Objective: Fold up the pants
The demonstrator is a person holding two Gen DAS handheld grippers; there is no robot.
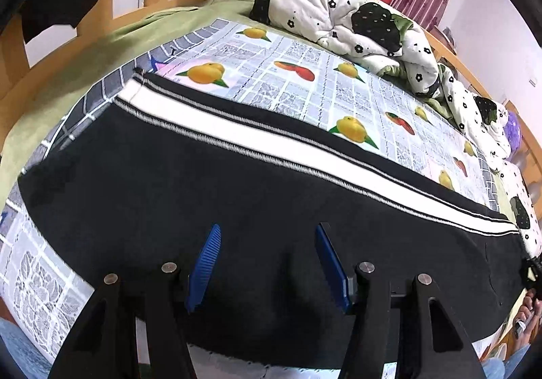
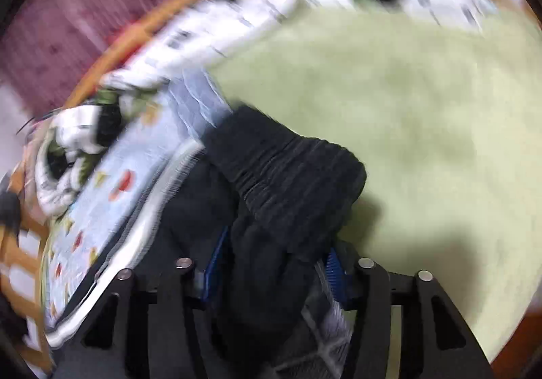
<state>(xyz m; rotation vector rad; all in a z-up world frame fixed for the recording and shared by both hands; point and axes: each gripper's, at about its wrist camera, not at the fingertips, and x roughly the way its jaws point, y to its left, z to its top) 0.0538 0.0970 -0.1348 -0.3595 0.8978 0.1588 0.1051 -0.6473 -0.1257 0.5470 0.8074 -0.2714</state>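
Pants (image 1: 237, 196) lie flat under the wide-apart left gripper (image 1: 267, 263); right gripper (image 2: 276, 263) clamps their ribbed waistband (image 2: 291, 175).

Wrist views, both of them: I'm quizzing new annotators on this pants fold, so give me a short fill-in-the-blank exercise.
1. The left gripper hovers over the black pants with its jaws ____.
2. The right gripper is shut on the pants' ribbed ____.
3. The stripe along the pants' side is ____.
4. The sheet is printed with ____.

Missing words: open; cuff; white; fruit
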